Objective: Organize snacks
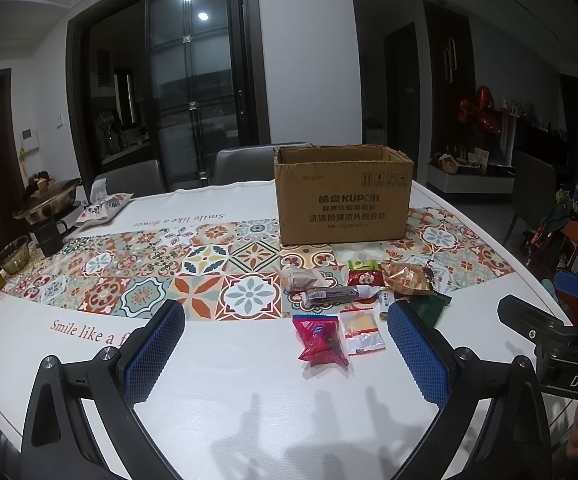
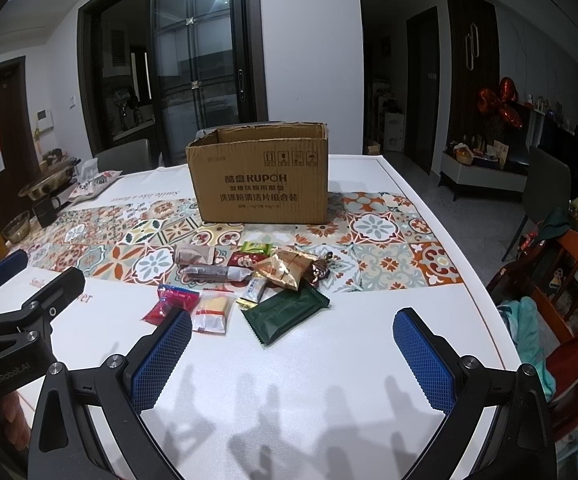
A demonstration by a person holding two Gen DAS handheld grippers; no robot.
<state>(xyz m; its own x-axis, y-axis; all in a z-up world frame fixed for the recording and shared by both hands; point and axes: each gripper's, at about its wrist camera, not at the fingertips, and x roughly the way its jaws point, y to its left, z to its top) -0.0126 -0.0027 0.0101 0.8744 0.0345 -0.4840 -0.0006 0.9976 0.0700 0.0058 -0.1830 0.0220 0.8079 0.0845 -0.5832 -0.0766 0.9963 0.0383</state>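
Note:
An open cardboard box (image 1: pixel 343 196) (image 2: pixel 261 178) stands on the patterned runner. In front of it lies a cluster of snack packets: a red packet (image 1: pixel 317 340) (image 2: pixel 173 303), a clear packet with yellow content (image 1: pixel 361 332) (image 2: pixel 213 312), a dark green packet (image 2: pixel 287 315) (image 1: pixel 431 307), a gold wrapper (image 1: pixel 407 276) (image 2: pixel 285 270) and a long dark bar (image 1: pixel 339 293) (image 2: pixel 209 273). My left gripper (image 1: pixel 287 332) hovers open just short of the red and yellow packets. Empty as well, my right gripper (image 2: pixel 295 334) is open near the green packet.
The white table (image 1: pixel 225 392) carries a metal pot (image 1: pixel 47 200), a black mug (image 1: pixel 49 236), a glass bowl (image 1: pixel 13 258) and a floral pouch (image 1: pixel 105 206) at the far left. Chairs (image 1: pixel 237 164) stand behind. An orange wooden chair (image 2: pixel 561 276) sits off the right edge.

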